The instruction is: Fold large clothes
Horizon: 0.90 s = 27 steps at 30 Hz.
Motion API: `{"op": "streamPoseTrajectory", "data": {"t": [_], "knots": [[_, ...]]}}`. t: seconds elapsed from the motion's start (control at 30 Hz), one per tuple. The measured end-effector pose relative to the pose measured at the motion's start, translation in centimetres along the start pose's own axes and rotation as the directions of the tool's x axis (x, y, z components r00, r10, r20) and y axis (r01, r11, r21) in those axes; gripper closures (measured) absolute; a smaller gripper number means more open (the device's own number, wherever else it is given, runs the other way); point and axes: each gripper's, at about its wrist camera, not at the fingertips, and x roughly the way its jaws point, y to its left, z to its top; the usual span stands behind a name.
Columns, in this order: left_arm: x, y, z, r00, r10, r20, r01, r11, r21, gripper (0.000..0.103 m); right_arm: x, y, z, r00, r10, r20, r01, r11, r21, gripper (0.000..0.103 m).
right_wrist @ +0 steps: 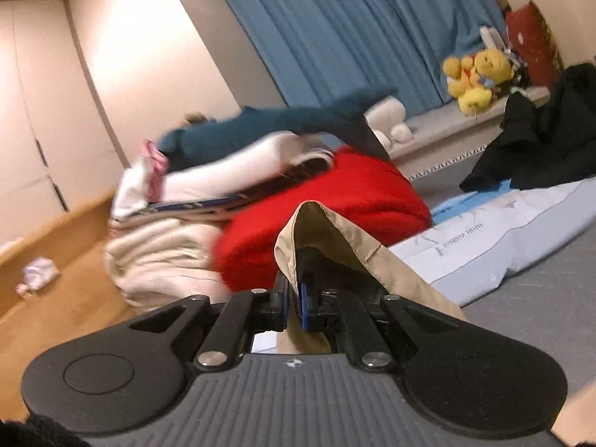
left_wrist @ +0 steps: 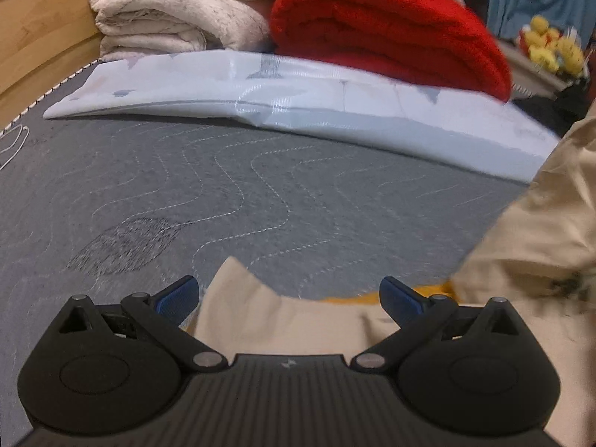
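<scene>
Beige garment (right_wrist: 327,238) edge was clamped in right gripper (right_wrist: 294,294), lifted off grey mattress (left_wrist: 186,186); left gripper (left_wrist: 288,294) gaped w/ garment between its pads, untouched. Only right view showed curtains (right_wrist: 335,29)

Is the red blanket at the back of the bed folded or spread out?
Folded. The red blanket sits as a thick, rounded bundle with stacked layers along its edge, beside the cream blanket pile.

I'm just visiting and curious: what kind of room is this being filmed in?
Most likely a bedroom: a quilted grey mattress, folded blankets stacked on it, blue curtains and plush toys on the sill.
</scene>
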Motion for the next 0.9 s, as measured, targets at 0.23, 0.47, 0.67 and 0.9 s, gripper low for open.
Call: {"op": "streamPoseTrajectory", "data": {"t": [0.23, 0.47, 0.67, 0.9], "knots": [[-8.1, 0.9, -3.2, 0.997, -0.039, 0.065, 0.04, 0.999, -0.02, 0.0, -11.8, -0.6, -13.8, 0.983, -0.068, -0.168, 0.108, 0.965, 0.238, 0.097], [-13.2, -2.2, -7.6, 0.976, -0.188, 0.109, 0.187, 0.982, 0.013, 0.0, -14.4, -0.2, -27.9, 0.922, -0.082, -0.378, 0.155, 0.974, 0.165, 0.098], [-13.7, -8.1, -10.0, 0.947, -0.305, 0.098, 0.293, 0.949, 0.115, 0.0, -15.3, 0.6, -27.7, 0.932, -0.021, -0.362, 0.096, 0.977, 0.192, 0.098], [-7.1, -13.3, -16.2, 0.986, -0.144, -0.084, 0.163, 0.941, 0.295, 0.0, -15.0, -1.7, -28.5, 0.91, 0.003, -0.414, 0.108, 0.964, 0.245, 0.098]]}}
